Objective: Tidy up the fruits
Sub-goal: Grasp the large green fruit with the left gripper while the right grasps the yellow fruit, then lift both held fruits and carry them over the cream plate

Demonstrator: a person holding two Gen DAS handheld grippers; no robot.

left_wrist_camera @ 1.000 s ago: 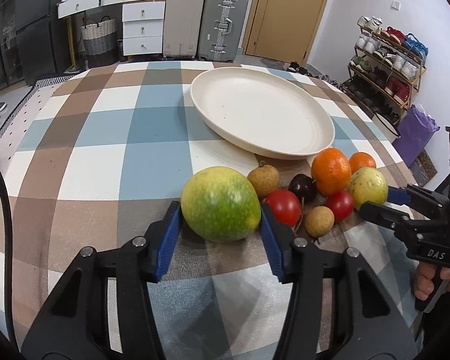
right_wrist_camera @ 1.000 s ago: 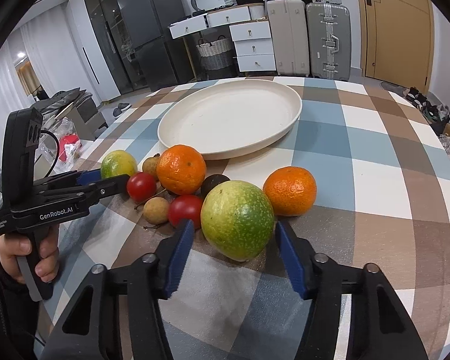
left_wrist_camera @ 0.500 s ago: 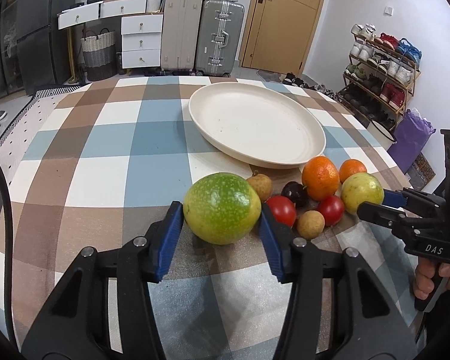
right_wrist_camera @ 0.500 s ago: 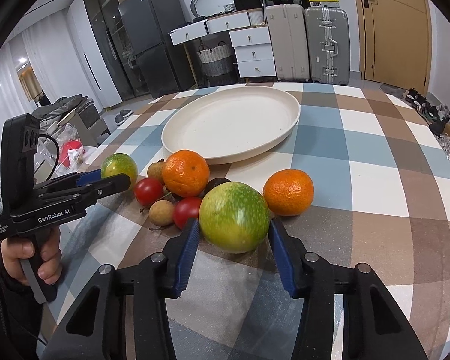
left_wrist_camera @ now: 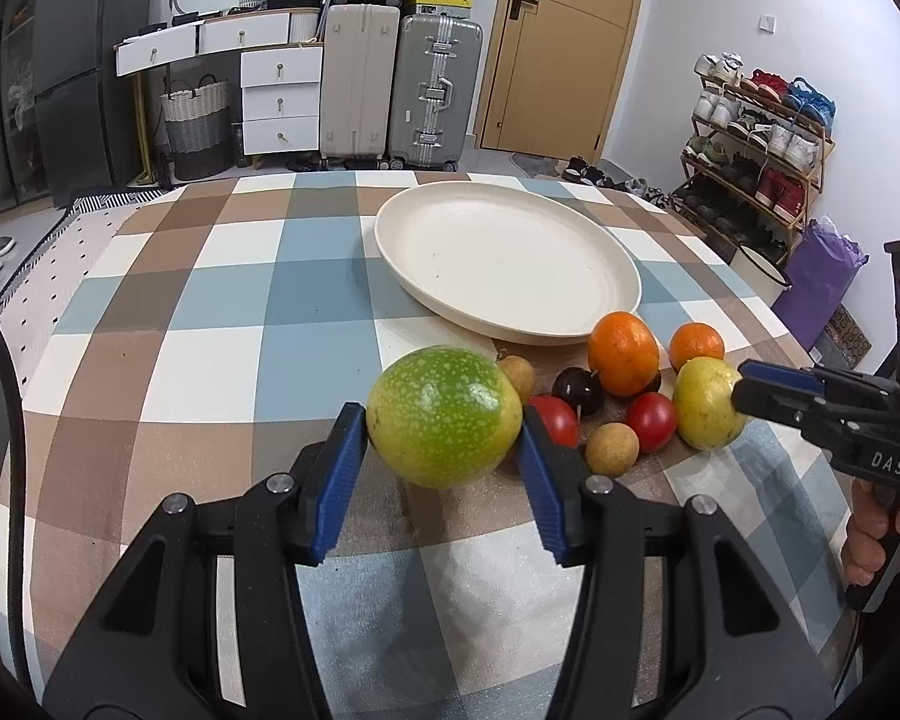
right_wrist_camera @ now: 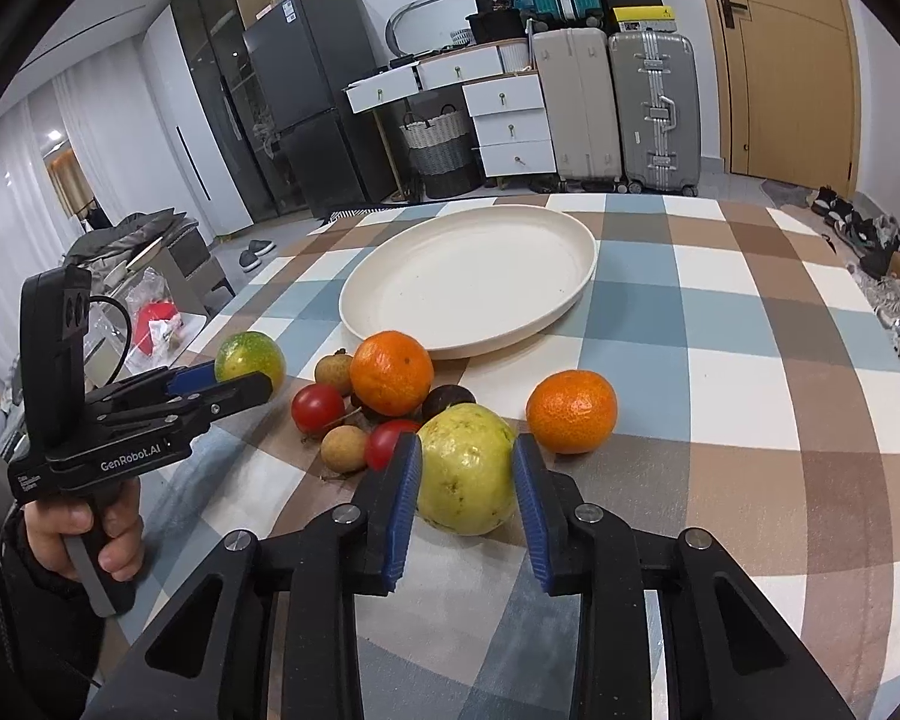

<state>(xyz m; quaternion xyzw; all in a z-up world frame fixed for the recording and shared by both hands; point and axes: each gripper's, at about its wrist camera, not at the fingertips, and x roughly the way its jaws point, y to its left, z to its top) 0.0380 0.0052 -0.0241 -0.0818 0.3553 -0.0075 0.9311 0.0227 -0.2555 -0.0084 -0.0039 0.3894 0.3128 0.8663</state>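
fruits: a cluster on the table just ahead of both grippers, none on the plate (left_wrist_camera: 624, 282) yet.
left gripper (left_wrist_camera: 444, 450): blue pads pressed on either side of a big speckled green fruit (left_wrist_camera: 444, 414), which looks just clear of the checked cloth.
right gripper (right_wrist_camera: 467, 483): jaws have just been closing and now pinch a yellow-green fruit (right_wrist_camera: 465, 468) between them.
neighbours: cherry tomatoes (right_wrist_camera: 317, 408), longans (right_wrist_camera: 343, 447) and a dark plum (left_wrist_camera: 577, 390) between the two grippers; one orange (right_wrist_camera: 390, 381) past them, another orange (right_wrist_camera: 572, 411) just right of the right gripper.
doing it well: i'd lift each fruit straight up before going forward to the plate, keep the squeeze gentle, and avoid nudging the small ones so they don't roll.
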